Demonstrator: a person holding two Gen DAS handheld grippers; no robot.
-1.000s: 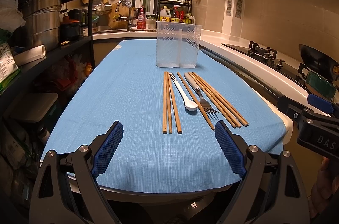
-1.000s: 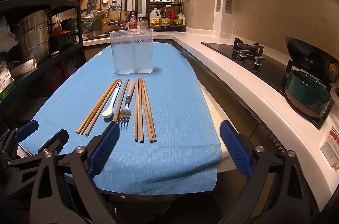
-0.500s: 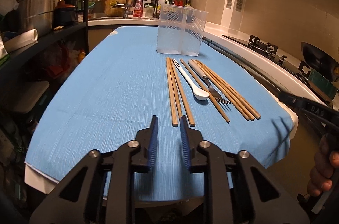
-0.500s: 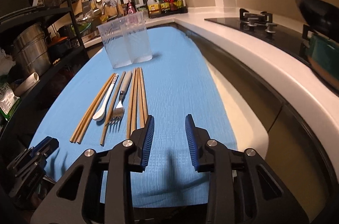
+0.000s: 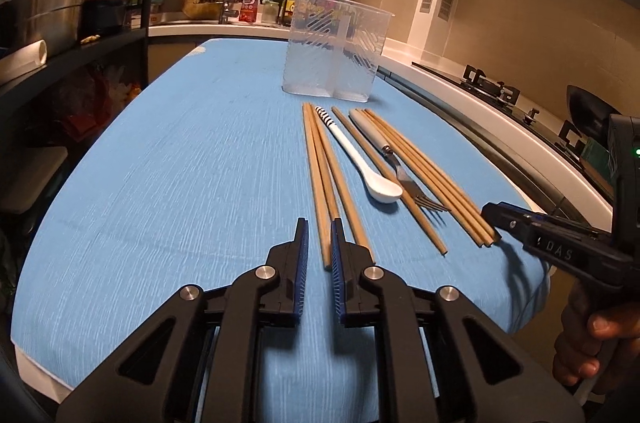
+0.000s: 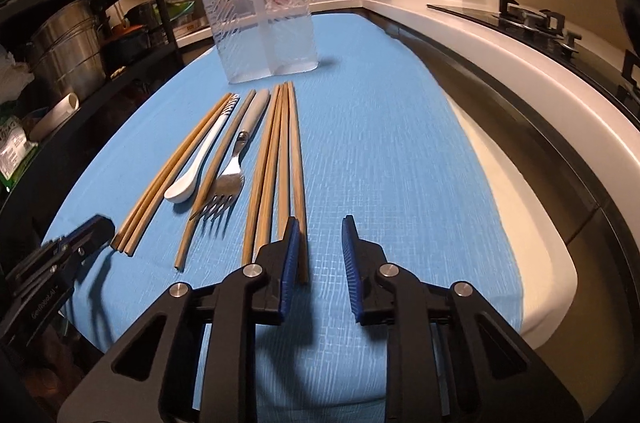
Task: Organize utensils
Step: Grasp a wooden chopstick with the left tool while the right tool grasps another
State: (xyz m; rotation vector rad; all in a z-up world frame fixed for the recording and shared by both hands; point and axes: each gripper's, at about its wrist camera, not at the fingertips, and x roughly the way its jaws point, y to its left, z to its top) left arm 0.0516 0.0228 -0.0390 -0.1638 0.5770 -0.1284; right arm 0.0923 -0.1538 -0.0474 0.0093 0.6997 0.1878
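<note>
Wooden chopsticks (image 5: 326,179), a white spoon (image 5: 366,167) and a grey-handled fork (image 5: 394,163) lie side by side on the blue cloth (image 5: 180,183). A clear two-compartment holder (image 5: 336,49) stands upright behind them. My left gripper (image 5: 318,247) has its jaws nearly closed with a narrow gap, around the near end of the leftmost chopsticks. My right gripper (image 6: 318,251) is partly open; its left finger (image 6: 290,251) is by the near ends of the right chopstick group (image 6: 280,159). The spoon (image 6: 198,163), fork (image 6: 232,175) and holder (image 6: 264,31) also show in the right wrist view.
A dark shelf rack with steel pots (image 5: 52,3) stands on the left. A white counter with a gas hob (image 6: 536,19) runs along the right. A sink and bottles (image 5: 248,3) are behind the table. The left gripper also shows in the right wrist view (image 6: 86,233).
Both grippers closed from wide open to a narrow gap and moved forward and down to the near ends of the chopsticks.
</note>
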